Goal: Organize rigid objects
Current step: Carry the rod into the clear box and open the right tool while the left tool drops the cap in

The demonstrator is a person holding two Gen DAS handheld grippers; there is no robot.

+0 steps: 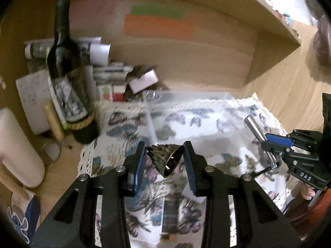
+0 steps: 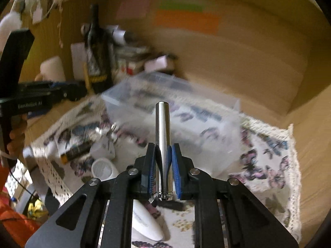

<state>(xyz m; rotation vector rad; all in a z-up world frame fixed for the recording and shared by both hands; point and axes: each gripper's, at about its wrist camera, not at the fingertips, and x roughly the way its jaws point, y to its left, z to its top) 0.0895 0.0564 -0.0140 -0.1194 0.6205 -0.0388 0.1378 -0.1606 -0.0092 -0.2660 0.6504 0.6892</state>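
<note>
Right hand-held gripper (image 2: 163,172) clamping shiny chrome cylinder (image 2: 163,136), upright

Ahead of the left gripper's (image 1: 164,157) fingers: clear bin (image 1: 186,99) on the cloth (image 1: 128,124), open-topped, nothing over it. Forward-left, a bottle (image 1: 66,78) stands upright beside papers (image 1: 33,95). Shelf wall (image 1: 186,62) closes off behind. Forward-right, the right gripper (image 1: 269,144) crowds the bin's corner.

Wooden desk (image 1: 289,86), butterfly-print cloth (image 1: 186,124) spread across it.
On cloth: clear plastic bin (image 2: 217,124) at 12 o'clock, white cap (image 2: 102,167) and dark tube (image 2: 77,149) at 9. Off cloth, 10 o'clock: dark wine bottle (image 1: 66,72), upright, papers (image 1: 97,51) behind.
</note>
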